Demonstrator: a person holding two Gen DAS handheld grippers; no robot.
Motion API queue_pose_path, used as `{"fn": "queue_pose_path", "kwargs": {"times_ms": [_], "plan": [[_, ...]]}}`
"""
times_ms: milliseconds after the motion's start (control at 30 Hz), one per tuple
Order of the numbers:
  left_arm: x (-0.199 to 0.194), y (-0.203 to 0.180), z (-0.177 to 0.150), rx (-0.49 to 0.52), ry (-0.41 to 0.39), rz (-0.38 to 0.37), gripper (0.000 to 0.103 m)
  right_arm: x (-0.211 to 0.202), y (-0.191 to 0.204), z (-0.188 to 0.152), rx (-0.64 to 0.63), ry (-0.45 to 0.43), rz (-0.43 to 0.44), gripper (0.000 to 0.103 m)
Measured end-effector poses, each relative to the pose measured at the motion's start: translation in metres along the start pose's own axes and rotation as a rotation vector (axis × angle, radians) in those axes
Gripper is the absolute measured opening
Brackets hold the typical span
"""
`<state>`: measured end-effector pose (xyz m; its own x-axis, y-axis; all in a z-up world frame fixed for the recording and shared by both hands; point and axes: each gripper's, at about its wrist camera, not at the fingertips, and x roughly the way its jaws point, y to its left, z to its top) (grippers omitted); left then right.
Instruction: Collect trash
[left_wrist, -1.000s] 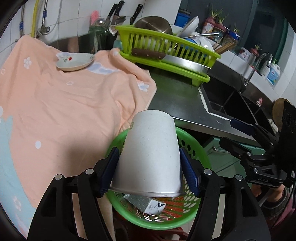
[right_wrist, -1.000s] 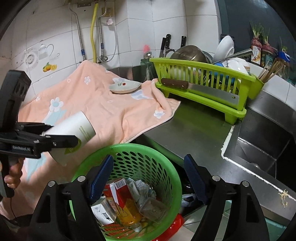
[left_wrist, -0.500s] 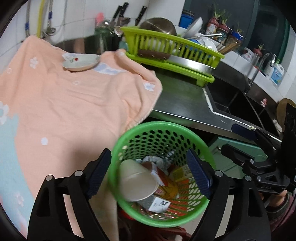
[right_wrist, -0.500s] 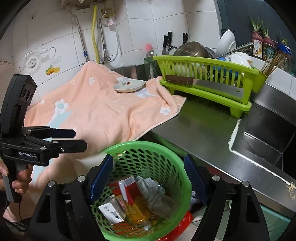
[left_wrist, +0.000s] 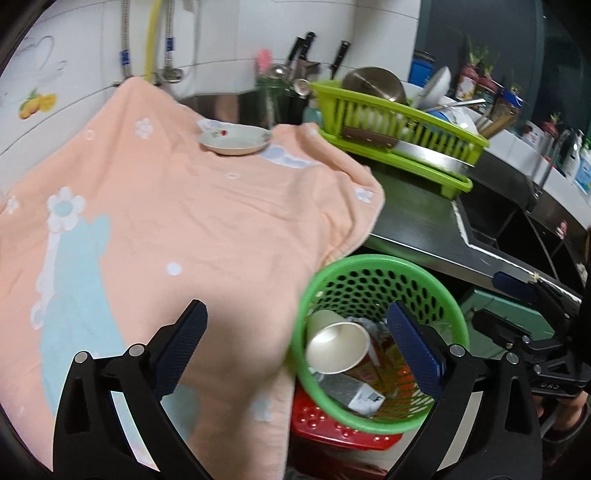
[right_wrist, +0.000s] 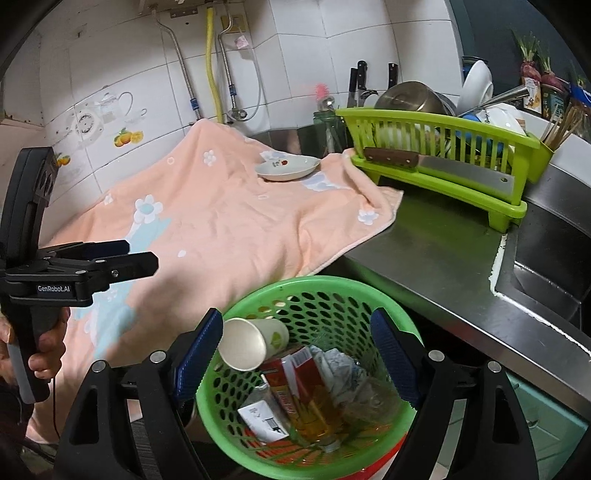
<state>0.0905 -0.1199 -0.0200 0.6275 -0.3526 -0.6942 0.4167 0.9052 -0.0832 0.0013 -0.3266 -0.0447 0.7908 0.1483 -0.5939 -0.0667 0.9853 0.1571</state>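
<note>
A white paper cup (left_wrist: 337, 346) lies on its side inside the green mesh basket (left_wrist: 373, 263), on top of cartons and crumpled paper. The cup (right_wrist: 251, 341) and basket (right_wrist: 317, 290) also show in the right wrist view. My left gripper (left_wrist: 299, 345) is open and empty, over the towel's edge left of the basket; it also shows from the side in the right wrist view (right_wrist: 138, 254). My right gripper (right_wrist: 297, 356) is open and empty, its fingers straddling the basket's mouth from above.
A peach towel (left_wrist: 166, 221) covers the counter, with a small white dish (left_wrist: 234, 142) on it. A green dish rack (right_wrist: 443, 162) with a cleaver stands at the back right. A steel sink (right_wrist: 554, 266) lies to the right. A red stool (left_wrist: 332, 428) sits under the basket.
My left gripper opened and dropped the paper cup into the basket, then moved left over the towel. My right gripper stayed open over the basket.
</note>
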Motion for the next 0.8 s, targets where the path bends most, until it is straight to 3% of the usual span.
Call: {"fn": "queue_pose_path", "kwargs": {"times_ms": [300,800], "plan": [[-0.03,0.025,-0.011,-0.023,-0.052,0.114,0.097,-0.001,0.018,0.004,0.013,0.011,0.003,0.085],[-0.058,0.042,-0.029,-0.072,-0.099,0.185,0.098,-0.009,0.05,0.0,-0.018,0.014,-0.028,0.09]]}}
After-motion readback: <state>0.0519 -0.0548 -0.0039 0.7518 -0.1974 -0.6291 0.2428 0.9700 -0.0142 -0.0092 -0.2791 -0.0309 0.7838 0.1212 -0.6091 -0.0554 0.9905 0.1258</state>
